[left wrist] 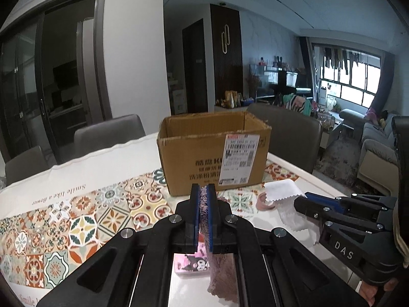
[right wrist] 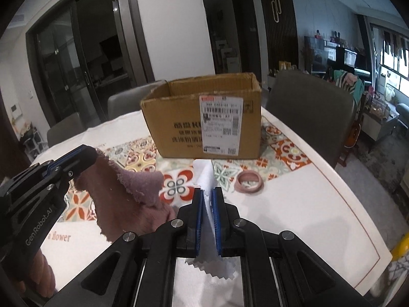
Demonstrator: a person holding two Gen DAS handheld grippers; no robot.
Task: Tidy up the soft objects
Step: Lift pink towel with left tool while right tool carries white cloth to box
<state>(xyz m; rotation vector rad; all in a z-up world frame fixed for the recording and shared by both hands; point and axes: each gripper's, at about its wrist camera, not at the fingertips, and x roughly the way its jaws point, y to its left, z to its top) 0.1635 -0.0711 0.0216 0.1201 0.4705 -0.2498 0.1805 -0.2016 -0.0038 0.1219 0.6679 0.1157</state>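
Note:
My left gripper (left wrist: 203, 188) is shut on a pink fuzzy cloth (left wrist: 219, 268) that hangs below its fingers, held above the table; the same cloth (right wrist: 122, 197) drapes from the left gripper (right wrist: 89, 153) in the right wrist view. My right gripper (right wrist: 208, 192) is shut on a white zigzag-edged cloth (right wrist: 208, 176), which also shows in the left wrist view (left wrist: 283, 192) beside the right gripper (left wrist: 304, 199). An open cardboard box (left wrist: 213, 151) (right wrist: 204, 117) stands on the table just beyond both grippers.
A pink ring (right wrist: 248, 180) (left wrist: 265, 203) lies on the patterned table mat (left wrist: 76, 220) right of the box. A pink cartoon-printed pack (left wrist: 190, 266) lies under the left gripper. Grey chairs (right wrist: 309, 107) stand behind the table; its edge (right wrist: 358, 204) curves at the right.

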